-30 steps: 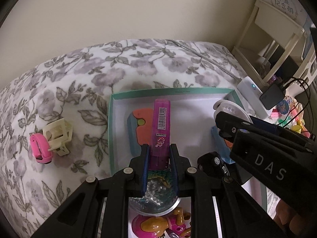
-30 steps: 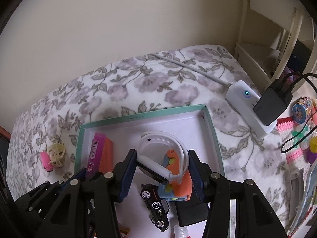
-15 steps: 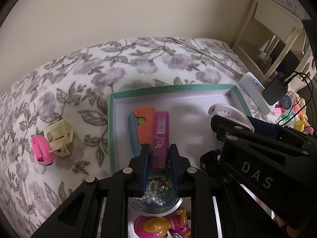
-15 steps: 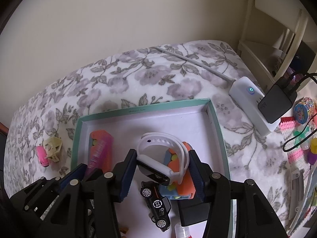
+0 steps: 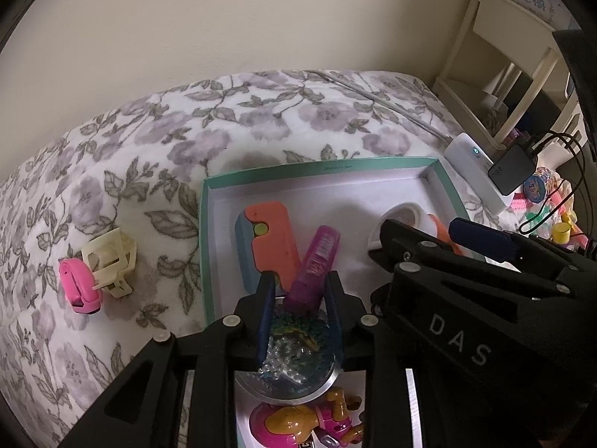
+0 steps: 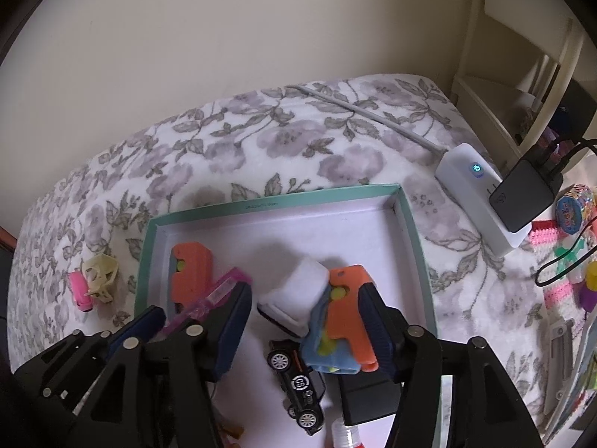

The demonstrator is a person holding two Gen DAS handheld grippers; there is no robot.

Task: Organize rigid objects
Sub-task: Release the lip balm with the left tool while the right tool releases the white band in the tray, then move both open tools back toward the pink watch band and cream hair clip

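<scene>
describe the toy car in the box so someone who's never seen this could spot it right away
Start at the teal-rimmed box lying on the floral bedspread. At its near end, just below the white wristband and beside the orange-and-blue toy, lies the toy car. It is the only black, wheeled thing there, with silver wheels and a round white badge on its roof.

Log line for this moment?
left gripper: jaws just opened further, purple highlighter loose between | right gripper: jaws just opened further, white watch loose between | both items in teal box
</scene>
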